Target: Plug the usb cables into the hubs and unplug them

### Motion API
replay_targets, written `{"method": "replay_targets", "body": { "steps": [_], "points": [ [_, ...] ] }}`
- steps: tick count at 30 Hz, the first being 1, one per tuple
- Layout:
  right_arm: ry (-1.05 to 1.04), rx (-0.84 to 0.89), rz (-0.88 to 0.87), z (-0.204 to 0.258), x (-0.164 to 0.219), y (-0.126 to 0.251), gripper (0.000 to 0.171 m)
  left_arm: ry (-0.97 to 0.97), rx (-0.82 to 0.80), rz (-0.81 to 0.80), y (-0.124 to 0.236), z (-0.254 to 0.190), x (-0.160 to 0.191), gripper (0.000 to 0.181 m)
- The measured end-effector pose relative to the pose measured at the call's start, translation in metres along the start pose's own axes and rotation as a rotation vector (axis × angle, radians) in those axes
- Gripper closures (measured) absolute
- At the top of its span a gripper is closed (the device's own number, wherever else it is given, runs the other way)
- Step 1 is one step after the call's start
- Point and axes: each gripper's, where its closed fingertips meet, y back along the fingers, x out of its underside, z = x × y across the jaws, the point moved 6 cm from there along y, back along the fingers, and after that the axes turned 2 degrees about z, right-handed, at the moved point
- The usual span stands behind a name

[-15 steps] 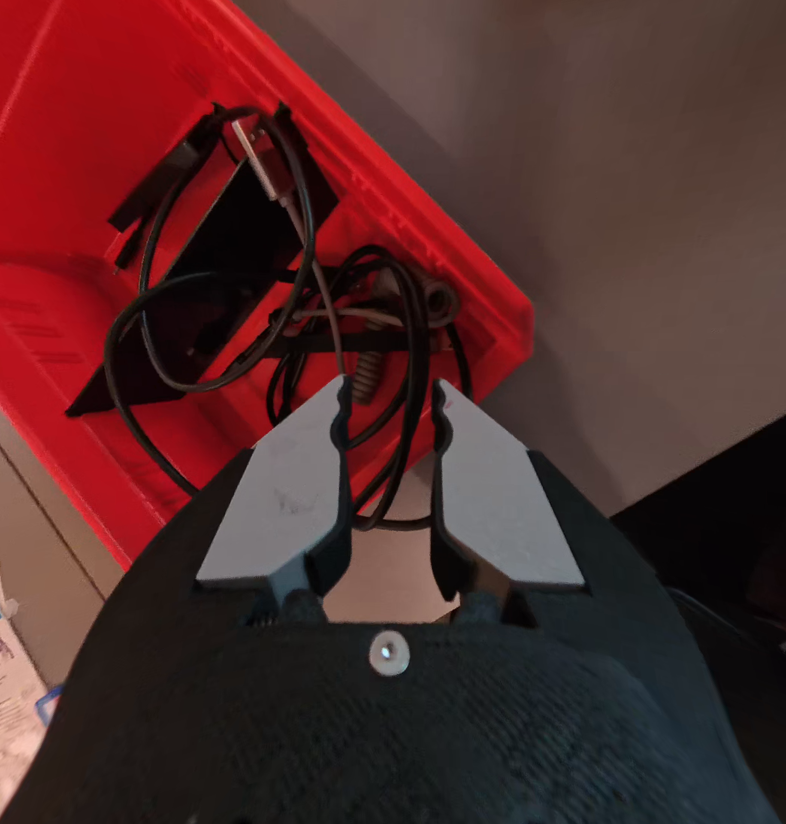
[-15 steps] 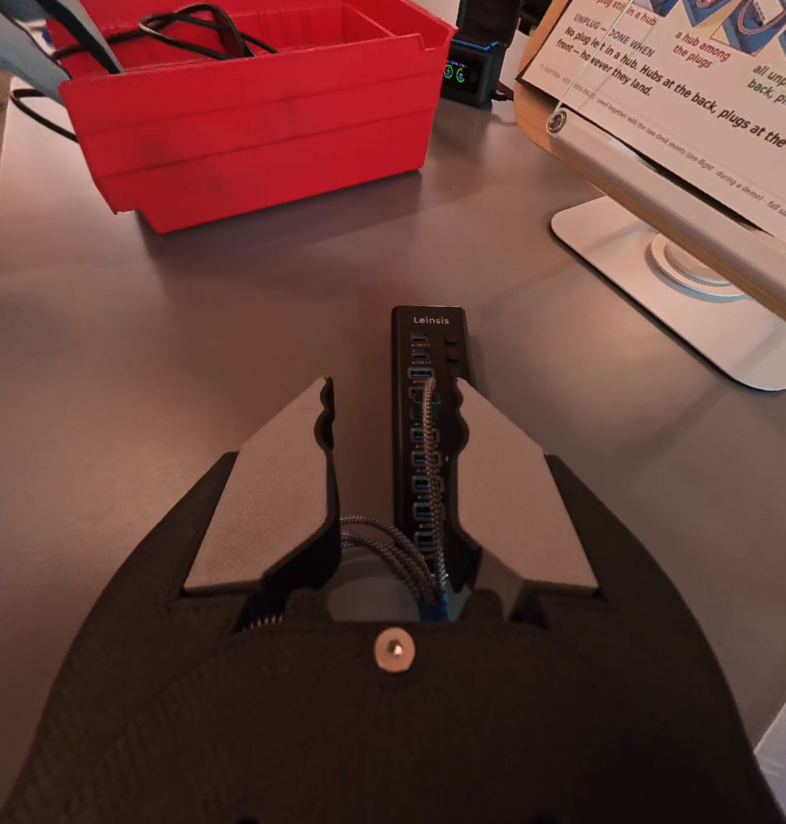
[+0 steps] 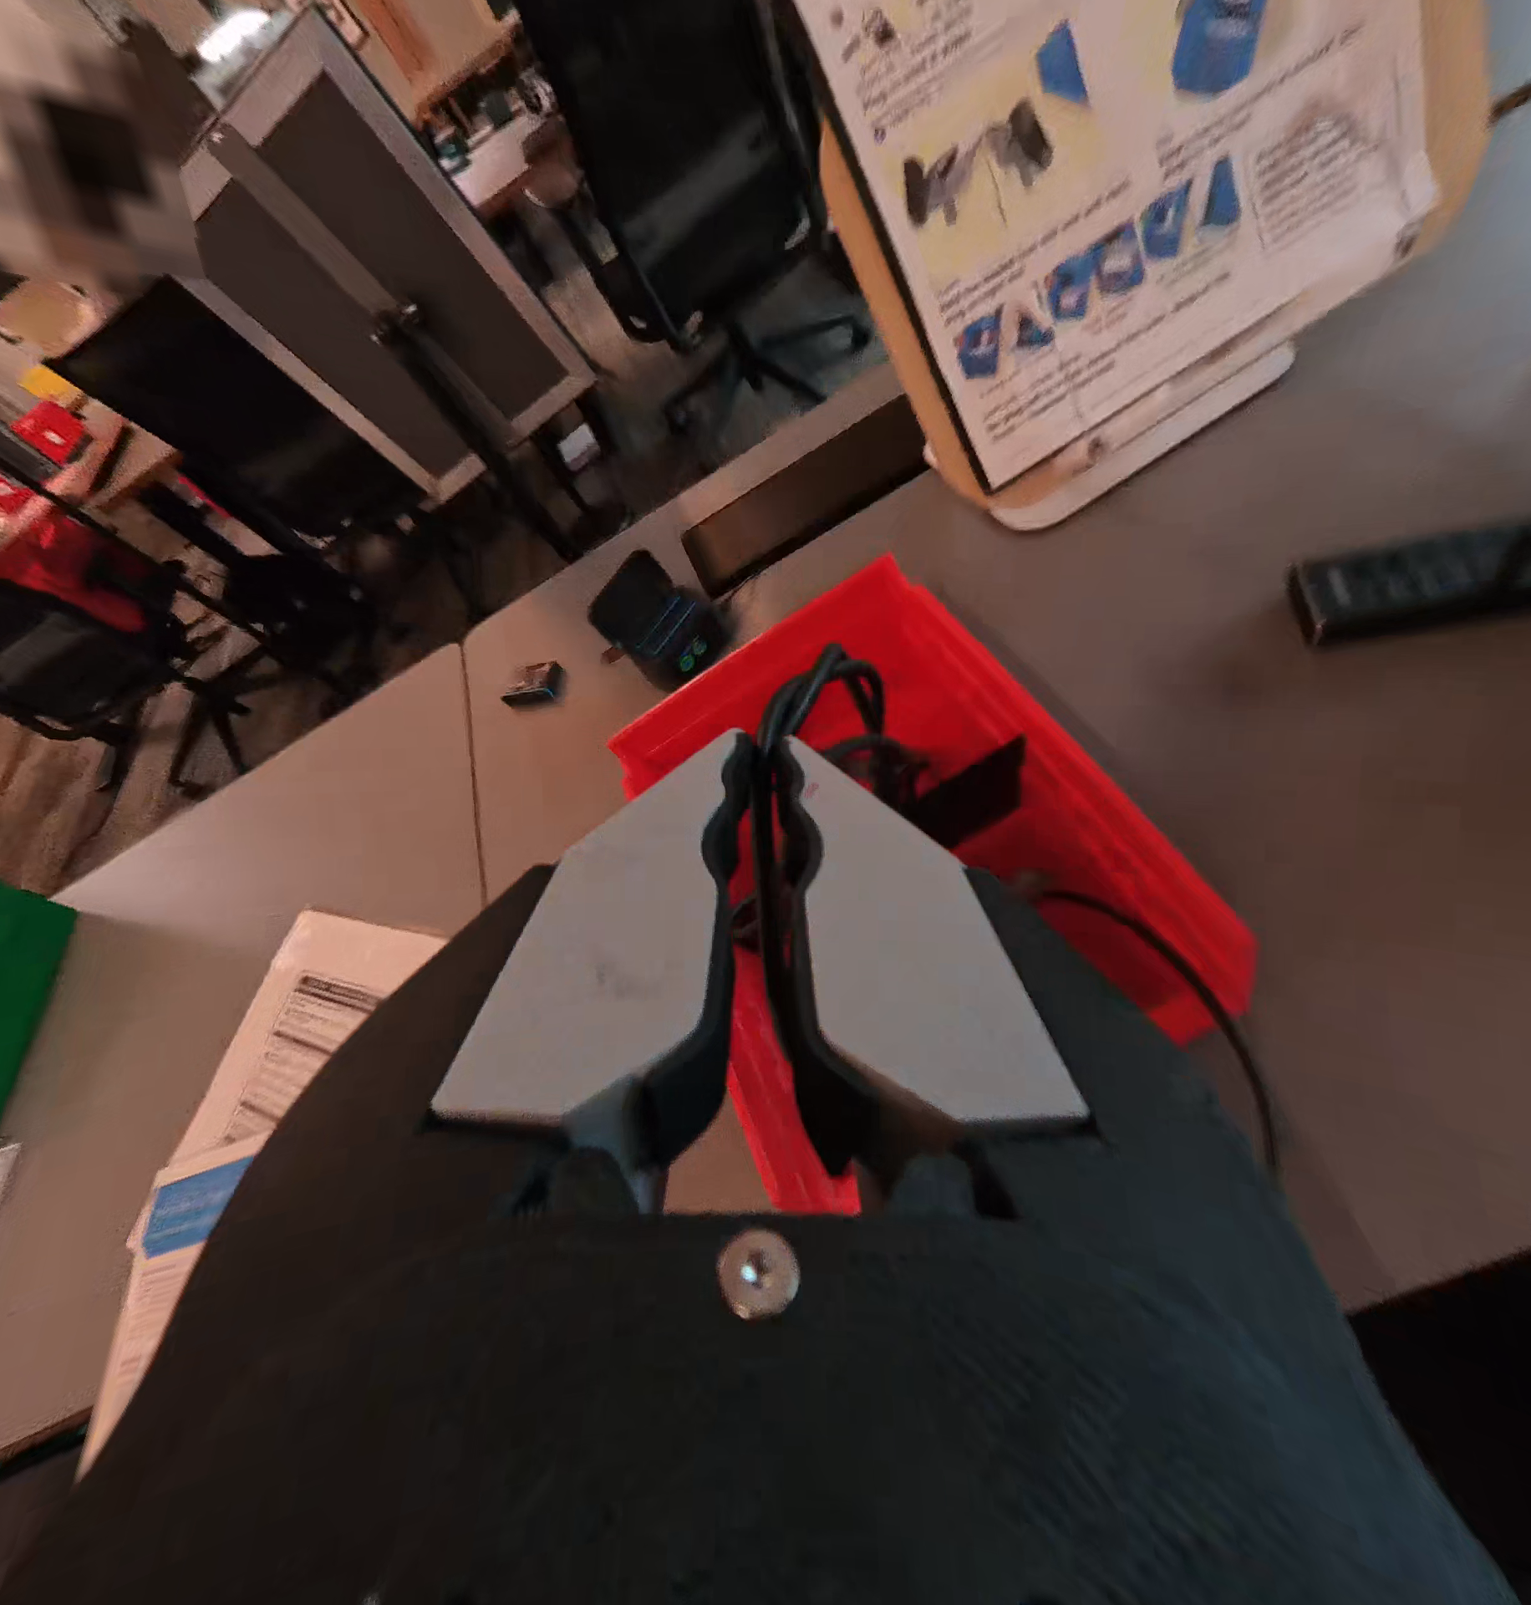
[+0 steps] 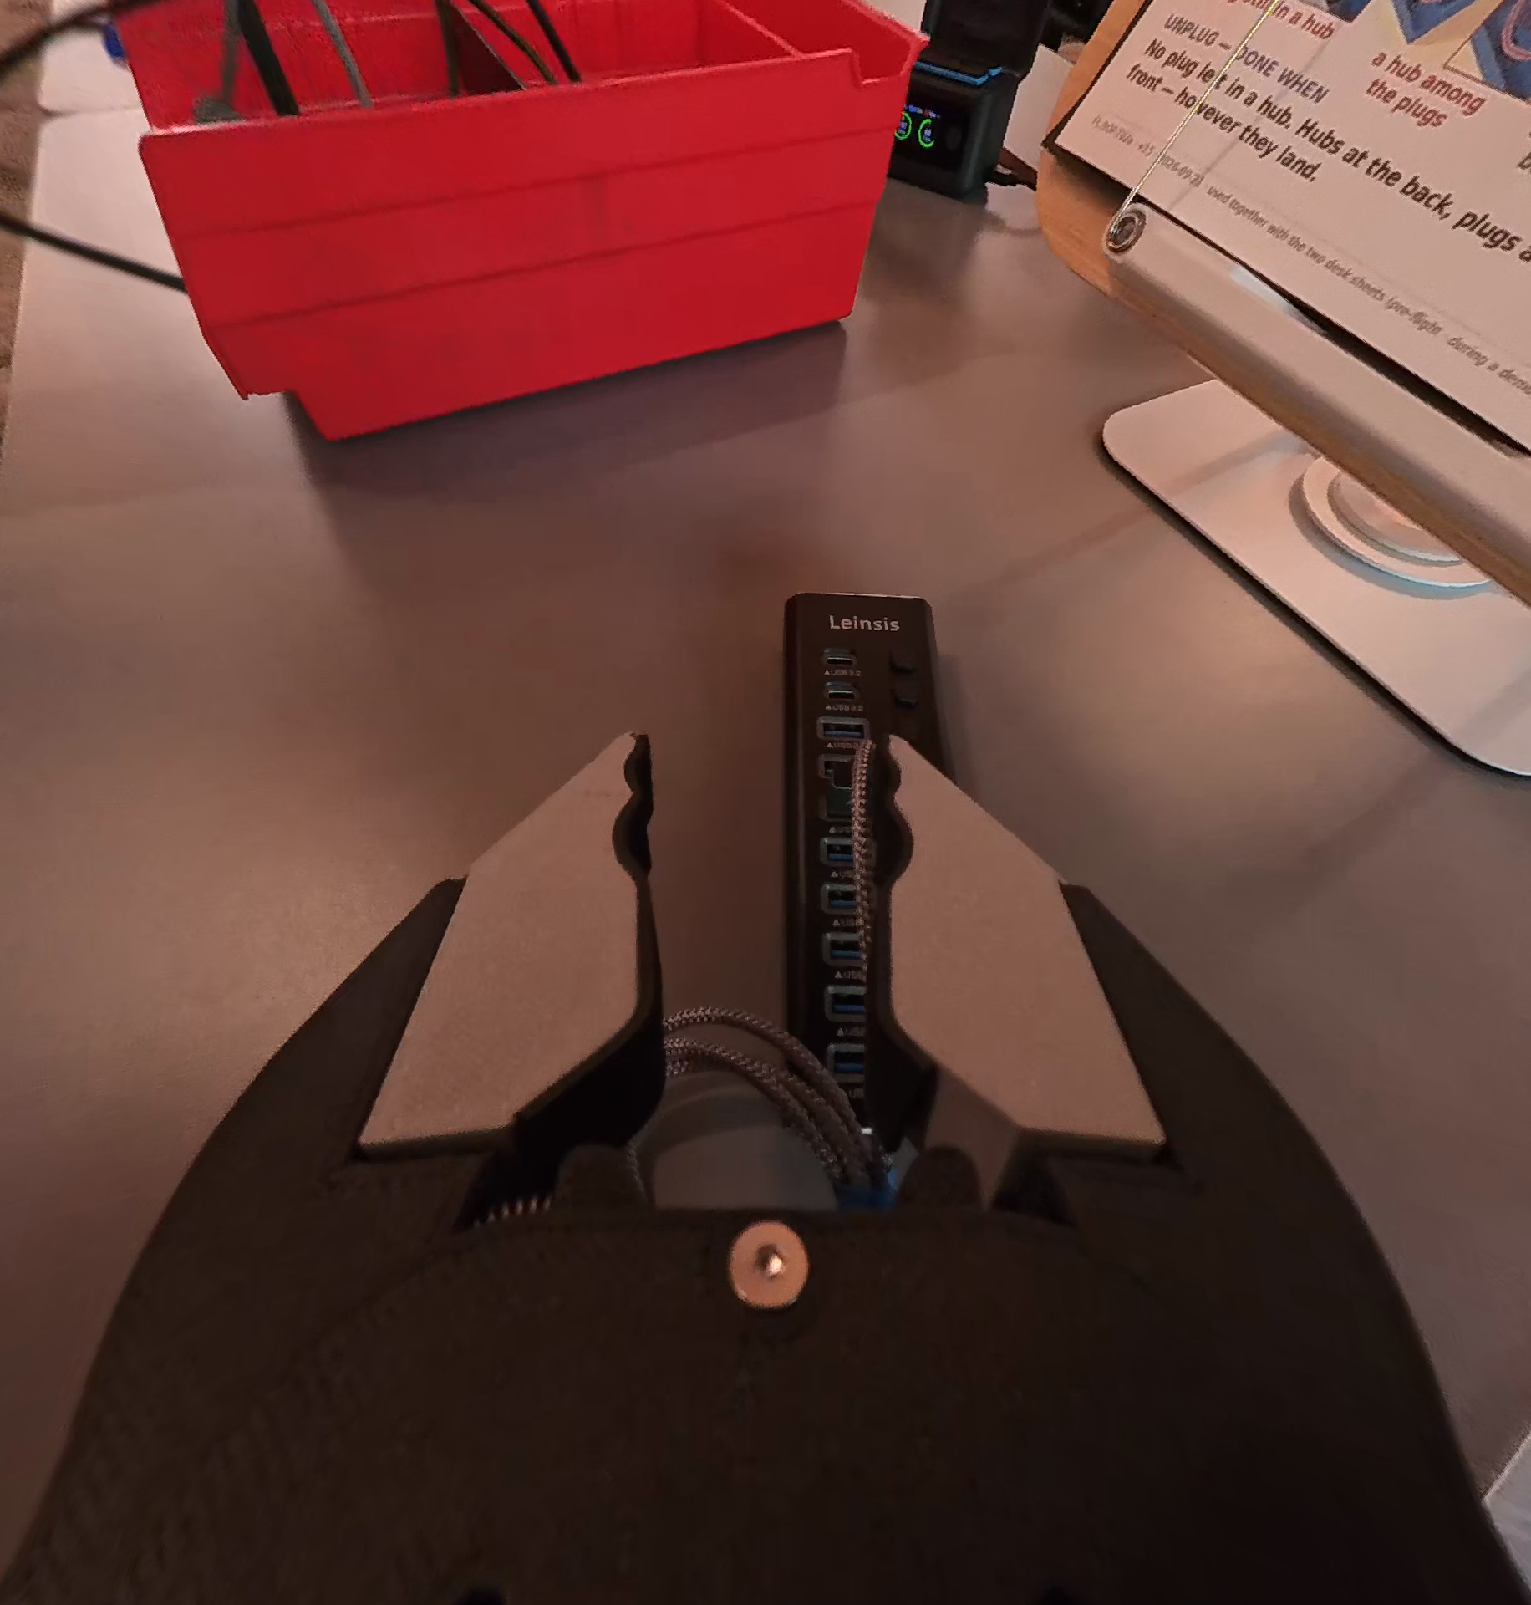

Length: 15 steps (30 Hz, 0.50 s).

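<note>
While the left gripper point(image 3: 766, 769) pinches a black cable point(image 3: 775, 921) between nearly closed fingers, it hangs above the red bin point(image 3: 1048, 782), where more black cables point(image 3: 866, 747) lie tangled; one strand trails over the bin's edge onto the grey table point(image 3: 1309, 868). The right gripper point(image 4: 766, 764) stands open and empty, low over the table point(image 4: 397, 651). A black hub point(image 4: 862, 660) lies lengthwise just inside its right finger, with a braided cable point(image 4: 862, 834) running along the port row and coiling back between the fingers. The bin point(image 4: 519, 234) sits beyond, a paper-covered stand point(image 4: 1318, 287) at right.
</note>
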Motion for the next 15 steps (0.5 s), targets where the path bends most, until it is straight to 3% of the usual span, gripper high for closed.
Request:
{"method": "replay_targets", "body": {
  "steps": [5,8,11,13,15],
  "points": [
    [0.005,0.007,0.009,0.0,0.001,0.0,0.124,0.052,0.071,-0.002,-0.011,0.005,-0.01,0.178],
    [-0.002,0.002,0.004,-0.001,0.001,0.0,0.124,0.1,0.22,0.065,-0.029,-0.011,0.004,0.178],
    [0.0,0.0,0.008,0.0,0.001,0.0,0.124,0.097,0.222,0.135,-0.044,-0.013,0.024,0.178],
    [0.004,0.001,0.012,0.0,0.002,-0.001,0.124,0.112,0.355,0.186,-0.049,-0.025,0.036,0.178],
    [0.004,0.001,0.013,0.0,0.002,-0.001,0.124,0.112,0.588,0.191,-0.044,-0.046,0.042,0.177]
  ]
}}
